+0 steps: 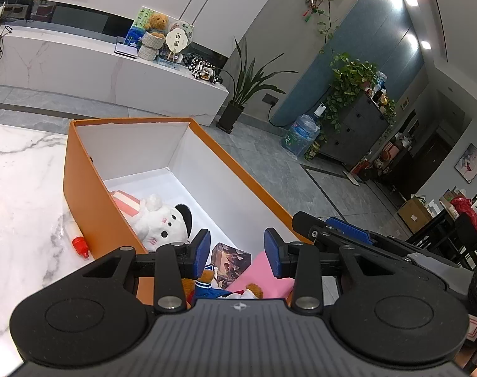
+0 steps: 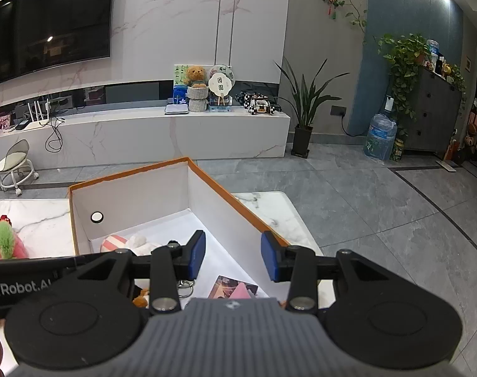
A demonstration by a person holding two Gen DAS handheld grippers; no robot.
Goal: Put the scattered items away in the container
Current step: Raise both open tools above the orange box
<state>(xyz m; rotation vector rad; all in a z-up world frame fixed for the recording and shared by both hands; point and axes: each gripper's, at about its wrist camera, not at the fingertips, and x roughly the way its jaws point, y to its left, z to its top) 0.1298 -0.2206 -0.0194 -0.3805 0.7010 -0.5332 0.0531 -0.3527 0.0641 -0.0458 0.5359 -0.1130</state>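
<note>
An orange box with a white inside (image 1: 90,194) stands on the marble table. In it lie a white plush bunny (image 1: 163,220), a pink striped item (image 1: 127,202), a picture-printed card box (image 1: 230,259), a pink item (image 1: 260,270) and a small bear in blue (image 1: 207,282). My left gripper (image 1: 236,248) hangs open over the box's near end, holding nothing. My right gripper (image 2: 232,254) is open over the same box (image 2: 134,201), also holding nothing. A key ring (image 2: 186,286) and the card box (image 2: 229,284) lie below it. The grippers hide the box's near end.
A small red-capped bottle (image 1: 78,240) lies on the table against the box's left outer wall. A green and pink plush toy (image 2: 4,242) lies on the table left of the box. The table edge (image 2: 288,207) runs just right of the box, with grey floor beyond.
</note>
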